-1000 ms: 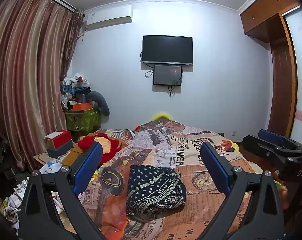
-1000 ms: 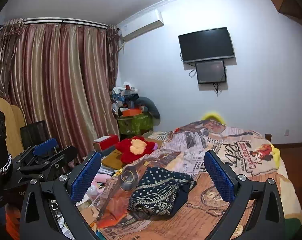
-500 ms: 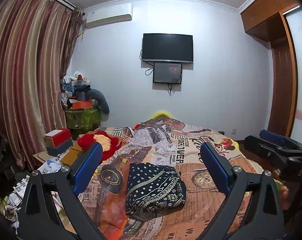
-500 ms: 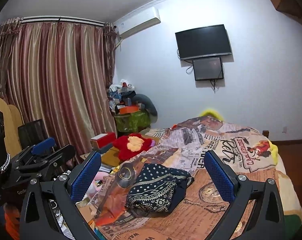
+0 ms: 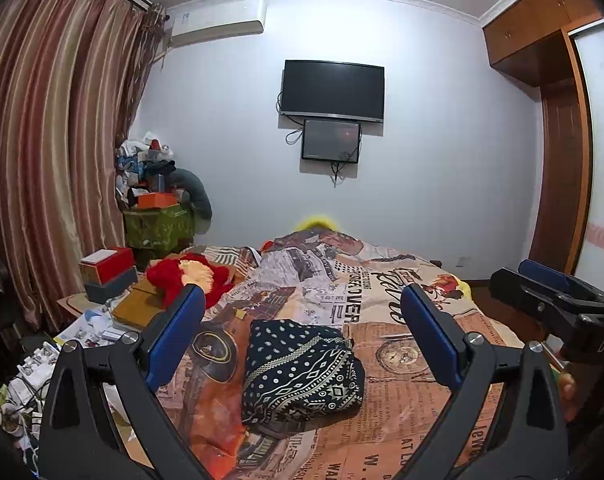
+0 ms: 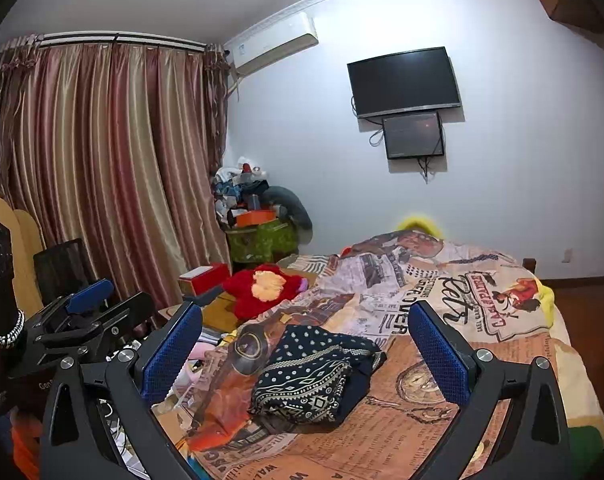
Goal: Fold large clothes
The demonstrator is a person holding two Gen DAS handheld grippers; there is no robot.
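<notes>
A dark navy garment with white dots and geometric bands (image 5: 299, 372) lies folded in a compact bundle on the bed's patterned cover (image 5: 386, 408); it also shows in the right wrist view (image 6: 314, 376). My left gripper (image 5: 302, 340) is open and empty, held above and in front of the bundle. My right gripper (image 6: 304, 354) is open and empty, also held back from it. Each gripper shows at the edge of the other's view: the right gripper (image 5: 558, 300) and the left gripper (image 6: 81, 316).
A red plush toy (image 5: 189, 278) and boxes (image 5: 107, 268) lie left of the bed over cluttered items (image 5: 41, 356). Striped curtains (image 6: 101, 168), a piled corner stand (image 5: 157, 216), a wall TV (image 5: 333, 90) and a wooden wardrobe (image 5: 558, 152) surround the bed.
Both grippers have shifted slightly, staying open and empty. The folded garment has not moved on the bed.
</notes>
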